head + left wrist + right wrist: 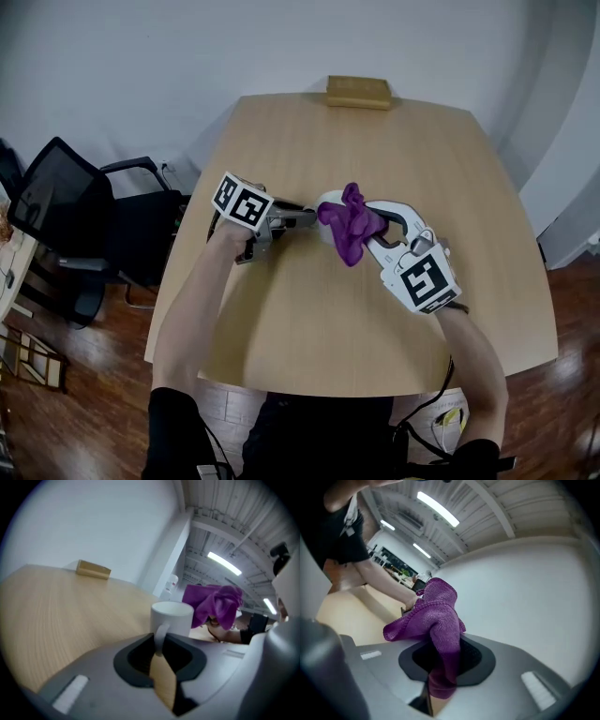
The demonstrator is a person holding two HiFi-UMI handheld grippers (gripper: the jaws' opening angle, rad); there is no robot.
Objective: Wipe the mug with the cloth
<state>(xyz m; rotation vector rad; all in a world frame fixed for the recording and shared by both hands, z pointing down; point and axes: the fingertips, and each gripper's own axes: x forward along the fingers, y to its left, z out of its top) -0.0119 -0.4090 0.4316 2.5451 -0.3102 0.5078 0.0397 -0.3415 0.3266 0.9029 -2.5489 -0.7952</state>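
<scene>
White and smooth, the mug (172, 616) is sitting upright over the middle of the wooden desk (309, 319). The left claw (159, 645) is pinching its handle between narrow jaws. Purple and crumpled, the cloth (436, 620) is hanging from the right claw (443, 665), which is clamping it. The cloth is bunching against the mug's side opposite the handle.

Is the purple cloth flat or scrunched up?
Scrunched up: the purple knitted cloth bunches in folds, pinched between the right gripper's jaws.
</scene>
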